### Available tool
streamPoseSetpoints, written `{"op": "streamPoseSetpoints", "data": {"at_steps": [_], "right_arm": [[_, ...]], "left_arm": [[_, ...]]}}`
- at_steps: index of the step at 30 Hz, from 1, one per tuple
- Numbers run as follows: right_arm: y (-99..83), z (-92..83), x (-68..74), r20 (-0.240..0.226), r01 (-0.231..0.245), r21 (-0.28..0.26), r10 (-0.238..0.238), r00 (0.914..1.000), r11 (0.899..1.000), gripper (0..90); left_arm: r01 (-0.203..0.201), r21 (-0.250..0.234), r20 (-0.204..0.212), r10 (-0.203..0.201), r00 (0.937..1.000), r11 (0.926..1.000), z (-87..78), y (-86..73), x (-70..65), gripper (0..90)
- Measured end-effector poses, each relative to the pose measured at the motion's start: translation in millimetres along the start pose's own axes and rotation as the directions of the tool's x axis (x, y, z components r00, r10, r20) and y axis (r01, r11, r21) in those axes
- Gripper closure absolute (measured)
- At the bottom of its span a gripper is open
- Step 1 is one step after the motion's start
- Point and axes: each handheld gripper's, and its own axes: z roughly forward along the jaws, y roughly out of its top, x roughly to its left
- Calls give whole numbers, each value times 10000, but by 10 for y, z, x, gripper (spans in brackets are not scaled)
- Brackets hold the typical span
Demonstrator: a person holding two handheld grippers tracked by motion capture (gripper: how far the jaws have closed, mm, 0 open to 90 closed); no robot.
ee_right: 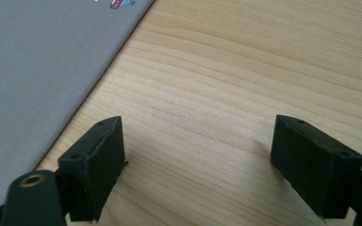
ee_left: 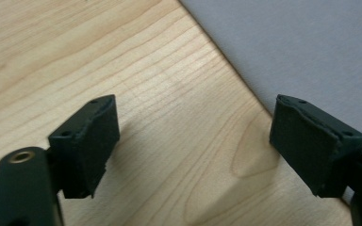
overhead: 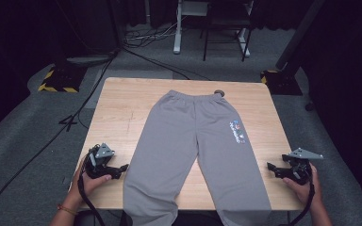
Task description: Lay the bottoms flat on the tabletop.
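High view: the left gripper (overhead: pixel 122 168) and right gripper (overhead: pixel 271 166) sit wide open and empty over the table (overhead: pixel 118 108), one at each near corner. Between them the trousers (overhead: pixel 193 141) lie flat, waistband far, legs hanging off the near edge.

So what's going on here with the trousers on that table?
A person sits at a wooden table with a handheld tool in each hand. Grey sweatpants lie spread flat on it, waistband at the far edge, leg ends hanging over the near edge. The left tool sits beside one leg and the right tool beside the other. Both have their jaws wide open over bare wood, holding nothing.
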Motion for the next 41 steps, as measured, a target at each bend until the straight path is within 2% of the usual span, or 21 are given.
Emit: {"op": "streamPoseSetpoints", "data": {"at_steps": [9,41], "right_arm": [[7,9,7,58,-17,-2,17,10000,10000,178],[21,23,5,77,-27,5,27,10000,10000,179]], "left_arm": [[159,-55,-209,-161,9997,9999,3,-2,-22,161],[194,-27,-177,-194,9997,9998,19,16,-10,158]]}}
